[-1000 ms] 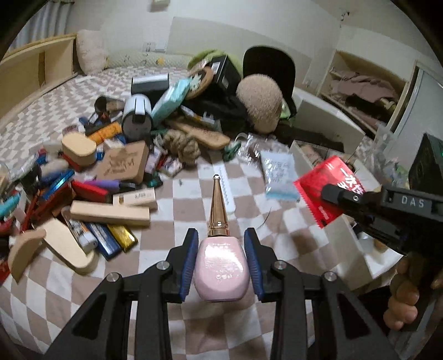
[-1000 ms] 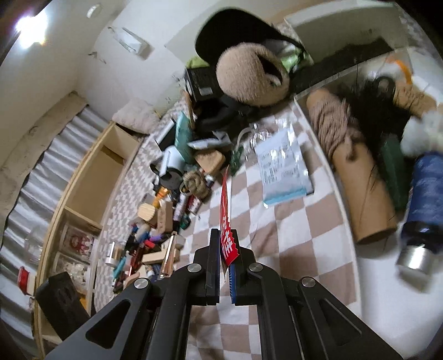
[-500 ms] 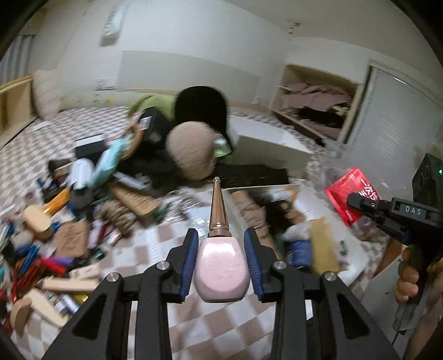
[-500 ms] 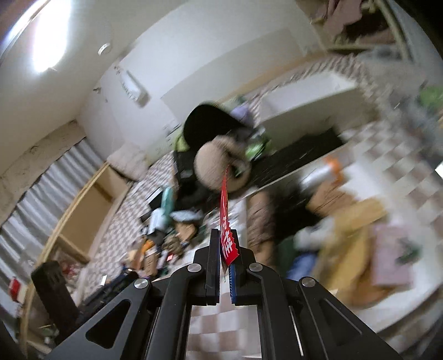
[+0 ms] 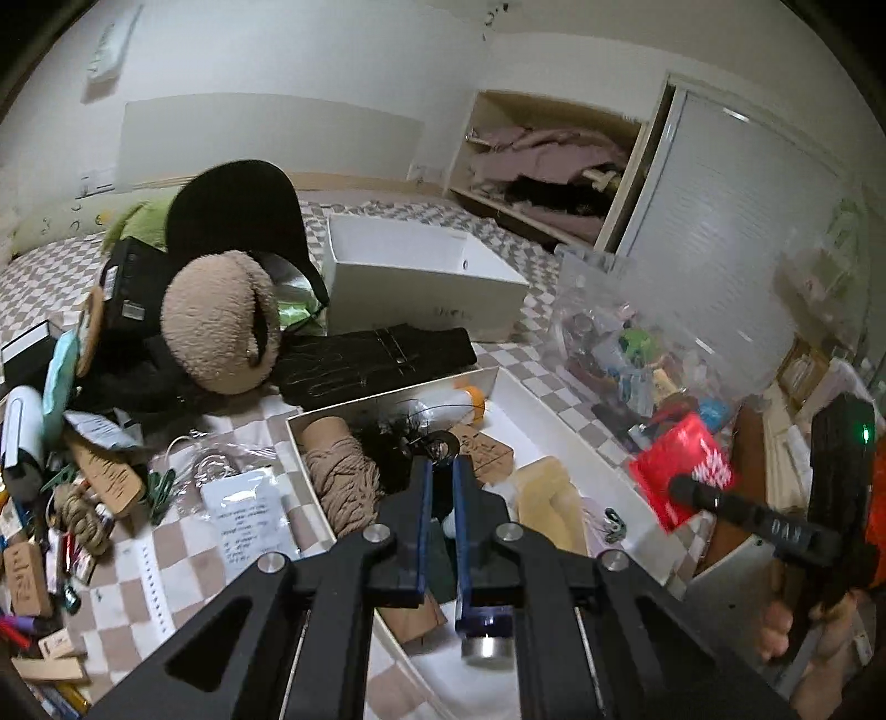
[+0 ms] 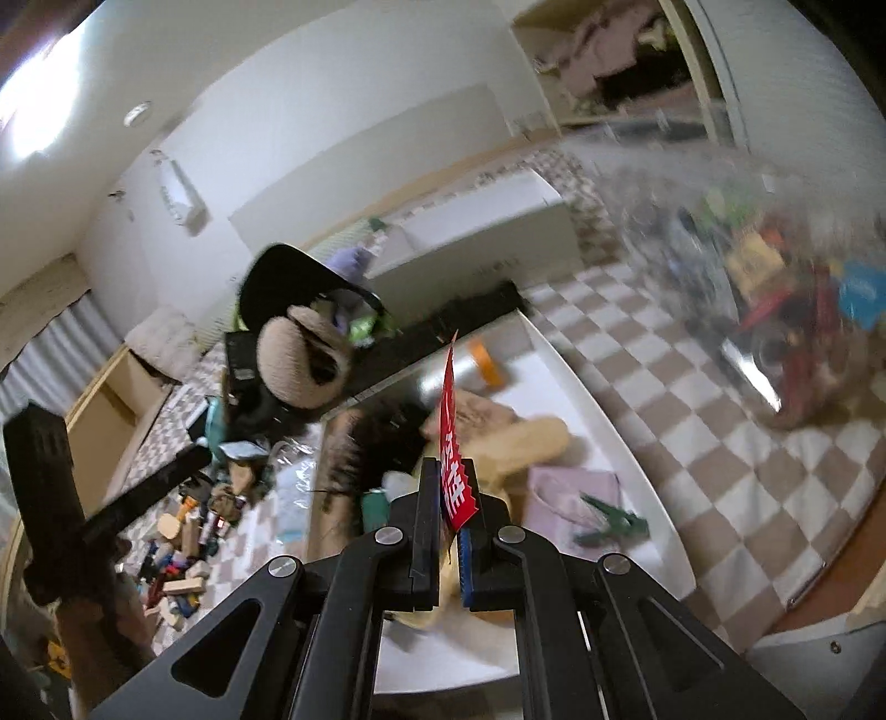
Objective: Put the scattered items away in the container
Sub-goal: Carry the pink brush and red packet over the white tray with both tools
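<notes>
Hovering over the white tray [image 5: 559, 421], right gripper [image 6: 451, 545] pinched the red packet [image 6: 451, 443] upright — likely for dropping in; left gripper [image 5: 440, 487] sat nearly closed, empty — scattered items [image 5: 66, 515] beside tray.

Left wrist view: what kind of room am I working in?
Most likely a bedroom: the checkered bedding under the clutter, an open closet holding folded clothes, and a wall air conditioner.

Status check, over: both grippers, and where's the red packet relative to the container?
Left gripper jaws nearly closed, empty, above the white container. Right gripper clamped on red packet, over the container's contents. Nothing blocking the drop.
</notes>
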Demonstrator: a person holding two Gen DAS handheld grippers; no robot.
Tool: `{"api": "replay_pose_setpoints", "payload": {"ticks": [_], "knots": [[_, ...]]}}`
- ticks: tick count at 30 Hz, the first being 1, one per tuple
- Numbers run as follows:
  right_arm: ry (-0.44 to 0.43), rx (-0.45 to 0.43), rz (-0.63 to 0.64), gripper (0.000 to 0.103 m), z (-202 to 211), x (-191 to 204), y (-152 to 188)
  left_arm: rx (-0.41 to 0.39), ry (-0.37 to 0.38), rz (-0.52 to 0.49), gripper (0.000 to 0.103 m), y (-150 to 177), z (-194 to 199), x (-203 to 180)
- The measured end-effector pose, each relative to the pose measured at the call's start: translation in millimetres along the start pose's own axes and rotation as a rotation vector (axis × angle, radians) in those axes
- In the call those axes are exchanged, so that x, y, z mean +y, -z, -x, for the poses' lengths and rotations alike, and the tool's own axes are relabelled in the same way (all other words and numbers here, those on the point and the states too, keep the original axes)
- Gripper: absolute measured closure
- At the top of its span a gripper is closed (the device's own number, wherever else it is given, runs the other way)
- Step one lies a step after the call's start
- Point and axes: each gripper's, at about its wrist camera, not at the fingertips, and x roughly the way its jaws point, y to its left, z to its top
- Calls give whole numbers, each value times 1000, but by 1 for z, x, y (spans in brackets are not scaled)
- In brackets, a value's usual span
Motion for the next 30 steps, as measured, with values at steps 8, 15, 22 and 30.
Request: {"api": "replay_pose_setpoints", "payload": {"ticks": [8, 15, 22, 30], "knots": [[-1, 80, -1, 97, -28, -17, 16, 59, -70, -2, 95, 14, -22, 16], [-20, 79, -19, 97, -30, -19, 20, 158, -163, 2, 51, 60, -32, 51], [-24, 70, -22, 97, -27, -18, 19, 258, -199, -57, 51, 93, -55, 63], [-20, 73, -24, 97, -27, -18, 20, 306, -200, -75, 51, 103, -74, 67]]}}
